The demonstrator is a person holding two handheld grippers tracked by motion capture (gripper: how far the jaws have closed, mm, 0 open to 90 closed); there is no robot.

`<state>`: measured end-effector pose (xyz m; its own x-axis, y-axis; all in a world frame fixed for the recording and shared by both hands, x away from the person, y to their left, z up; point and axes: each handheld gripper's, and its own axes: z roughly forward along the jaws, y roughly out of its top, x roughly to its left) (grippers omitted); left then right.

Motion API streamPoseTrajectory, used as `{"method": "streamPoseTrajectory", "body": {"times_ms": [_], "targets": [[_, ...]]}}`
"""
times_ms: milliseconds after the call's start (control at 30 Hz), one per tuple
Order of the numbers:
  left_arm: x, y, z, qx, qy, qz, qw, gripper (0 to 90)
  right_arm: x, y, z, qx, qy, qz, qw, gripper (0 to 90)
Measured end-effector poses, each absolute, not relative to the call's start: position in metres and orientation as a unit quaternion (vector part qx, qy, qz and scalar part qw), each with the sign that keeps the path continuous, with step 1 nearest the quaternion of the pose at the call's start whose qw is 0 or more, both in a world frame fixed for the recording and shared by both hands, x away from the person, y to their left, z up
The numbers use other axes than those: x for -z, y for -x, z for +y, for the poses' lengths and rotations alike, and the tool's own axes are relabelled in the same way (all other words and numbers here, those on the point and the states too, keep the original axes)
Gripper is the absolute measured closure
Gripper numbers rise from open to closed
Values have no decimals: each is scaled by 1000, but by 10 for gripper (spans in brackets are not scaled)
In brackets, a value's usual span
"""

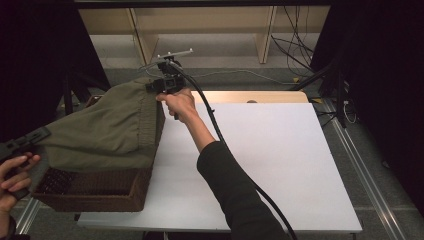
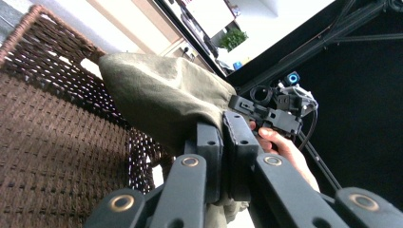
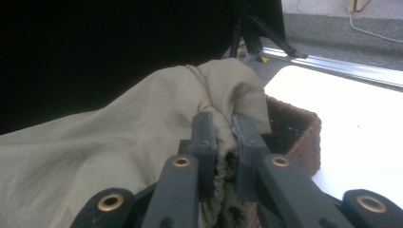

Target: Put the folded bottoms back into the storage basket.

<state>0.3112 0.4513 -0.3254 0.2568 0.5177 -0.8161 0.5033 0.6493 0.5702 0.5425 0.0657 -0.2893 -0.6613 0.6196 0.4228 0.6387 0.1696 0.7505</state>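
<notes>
While both my grippers pinch the green cloth (image 1: 102,131), I am in the lifting step, with the cloth stretched between them over the brown basket (image 1: 95,192) at the left side of the white table (image 1: 280,165). My left gripper (image 2: 222,142) has its jaws squeezed tight on one end of the cloth, near the basket's front. My right gripper (image 3: 222,137) is clamped on a bunched corner at the far end. I think the next move is to carry the cloth sideways onto the bare table, keeping both grips firm so it does not slip or snag on the basket rim
</notes>
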Motion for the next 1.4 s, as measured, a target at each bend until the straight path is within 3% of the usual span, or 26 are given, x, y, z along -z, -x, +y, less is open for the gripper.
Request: {"method": "streamPoseTrajectory", "body": {"times_ms": [1400], "targets": [[335, -303, 480, -29, -386, 635, 668, 851, 302, -527, 98, 495, 410, -766, 13, 820]]}}
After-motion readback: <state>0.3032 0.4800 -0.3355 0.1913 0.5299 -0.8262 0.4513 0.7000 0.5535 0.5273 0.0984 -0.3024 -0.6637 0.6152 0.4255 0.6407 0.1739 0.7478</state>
